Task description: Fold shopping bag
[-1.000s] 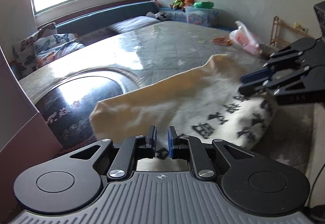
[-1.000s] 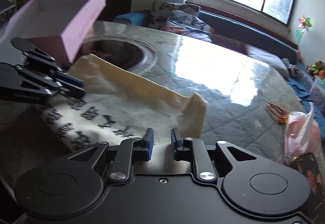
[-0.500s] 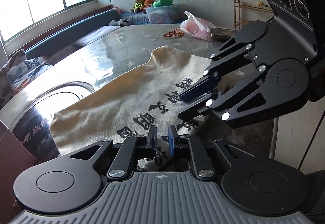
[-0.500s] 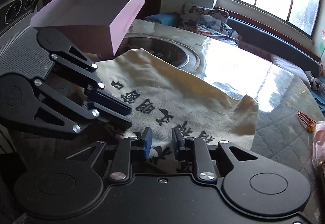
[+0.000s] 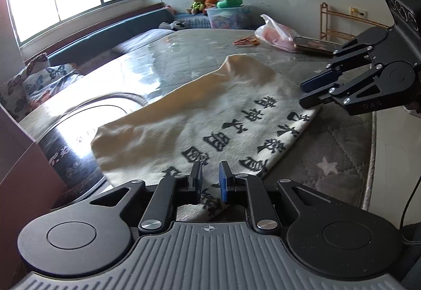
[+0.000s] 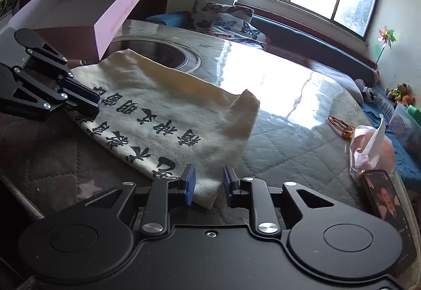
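Cream shopping bag (image 5: pixel 200 116) lies flat on the quilted bench (image 5: pixel 329 158), printed side up, far corner curled up. Left tool (image 5: pixel 210 180) hovers over the bag's near corner, fingers slightly apart, gripping nothing. Right tool (image 6: pixel 208 184) sits at the other near corner, gap wider, cloth between the pads but not pinched. Only the right view shows the pink box (image 6: pixel 86 16) just beside the bag's far-left edge; only the left view shows the wooden rack (image 5: pixel 339 24). Plastic bag (image 6: pixel 373 145) and phone (image 6: pixel 384 198) sit well apart; open room beyond the bag.
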